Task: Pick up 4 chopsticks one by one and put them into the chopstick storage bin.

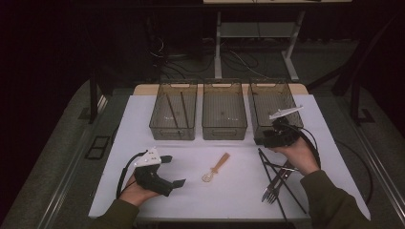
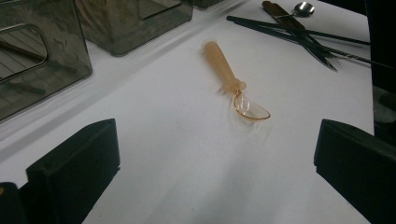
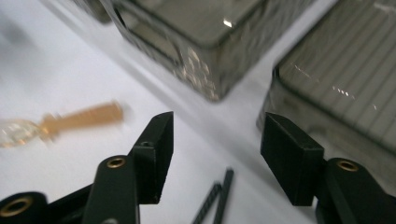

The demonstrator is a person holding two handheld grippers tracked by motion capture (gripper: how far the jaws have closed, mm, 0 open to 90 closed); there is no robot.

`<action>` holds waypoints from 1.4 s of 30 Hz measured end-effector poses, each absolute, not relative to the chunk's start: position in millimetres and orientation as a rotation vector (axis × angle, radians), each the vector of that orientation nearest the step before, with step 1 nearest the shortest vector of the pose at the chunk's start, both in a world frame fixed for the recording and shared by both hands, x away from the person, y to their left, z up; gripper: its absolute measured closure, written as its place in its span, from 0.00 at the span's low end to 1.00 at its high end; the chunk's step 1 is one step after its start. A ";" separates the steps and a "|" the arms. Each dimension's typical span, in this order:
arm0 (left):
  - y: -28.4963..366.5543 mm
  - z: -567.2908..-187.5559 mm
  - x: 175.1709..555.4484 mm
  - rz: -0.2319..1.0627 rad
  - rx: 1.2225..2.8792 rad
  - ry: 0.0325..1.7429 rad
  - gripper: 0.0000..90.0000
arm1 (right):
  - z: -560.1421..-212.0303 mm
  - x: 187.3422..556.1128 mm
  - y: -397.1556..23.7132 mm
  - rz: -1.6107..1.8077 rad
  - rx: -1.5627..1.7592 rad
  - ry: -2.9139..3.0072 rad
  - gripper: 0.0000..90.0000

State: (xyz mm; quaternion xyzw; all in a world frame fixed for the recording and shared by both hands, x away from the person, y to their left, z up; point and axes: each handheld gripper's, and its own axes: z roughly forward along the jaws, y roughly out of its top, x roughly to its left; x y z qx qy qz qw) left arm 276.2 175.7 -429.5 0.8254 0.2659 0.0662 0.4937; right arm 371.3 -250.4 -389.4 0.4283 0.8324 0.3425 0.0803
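1. Right hand-held gripper: nearest the lens in its own view, jaws apart, nothing between the pads. No grip yet.
2. Just below it, the tips of the black chopsticks lie on the white worktop. In the high view this hand-held gripper hovers at the far end of that chopstick pair, right in front of the right bin.
3. A fork and another metal utensil are tangled with the chopsticks. Likely step: pick the chopsticks out of the pile.
4. To do it well: come down on the free far tips, clear of the fork. Line the jaws across both sticks so one close catches both. Keep off the bin wall, it sits close.
5. Left hand-held gripper: jaws wide apart, empty, resting low on the worktop and aimed at the orange spoon.
6. That spoon lies alone mid-worktop, well apart from the pile, bowl toward the person.
7. Farther out: left bin already holds two dark sticks, so the chopsticks probably go there; middle bin looks empty.
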 end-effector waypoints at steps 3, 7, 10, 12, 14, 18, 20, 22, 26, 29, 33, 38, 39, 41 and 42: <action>175.5 -429.8 276.3 0.162 2.008 0.643 0.00 | -402.3 364.1 -253.9 0.985 1.283 2.511 0.55; 175.1 -430.3 276.6 0.160 2.009 0.646 0.00 | -410.9 360.1 -255.5 0.967 1.281 2.519 0.58; 175.1 -430.4 276.6 0.161 2.012 0.646 0.00 | -416.5 359.6 -255.9 0.948 1.285 2.529 0.61; 174.8 -430.5 276.4 0.162 2.010 0.643 0.00 | -418.0 359.6 -256.2 0.938 1.289 2.530 0.64; 174.9 -430.5 276.2 0.163 2.011 0.643 0.00 | -419.6 359.1 -255.5 0.931 1.283 2.541 0.66; 174.8 -430.6 276.1 0.164 2.012 0.640 0.00 | -423.2 358.8 -254.2 0.903 1.274 2.558 0.69; 174.7 -430.7 276.2 0.163 2.013 0.639 0.00 | -425.6 359.8 -253.1 0.890 1.274 2.566 0.70; 174.6 -430.8 276.5 0.162 2.014 0.639 0.00 | -428.2 361.0 -252.0 0.872 1.278 2.572 0.70; 174.6 -430.9 276.5 0.162 2.015 0.637 0.00 | -431.4 362.1 -250.2 0.846 1.282 2.582 0.73; 174.6 -430.7 276.4 0.163 2.016 0.635 0.00 | -433.0 362.1 -249.2 0.831 1.281 2.592 0.76; 174.6 -430.5 276.2 0.163 2.018 0.636 0.00 | -435.0 361.5 -247.1 0.805 1.260 2.602 0.77; 174.5 -430.8 276.4 0.163 2.016 0.636 0.00 | -435.0 361.0 -246.3 0.794 1.255 2.595 0.79; 174.5 -430.8 276.4 0.163 2.017 0.636 0.00 | -435.1 360.8 -246.3 0.791 1.254 2.591 0.81; 174.6 -430.7 276.4 0.163 2.019 0.636 0.00 | -435.2 360.9 -246.3 0.792 1.251 2.592 0.82; 174.5 -430.8 276.4 0.163 2.016 0.637 0.00 | -435.2 360.9 -246.3 0.792 1.251 2.592 0.82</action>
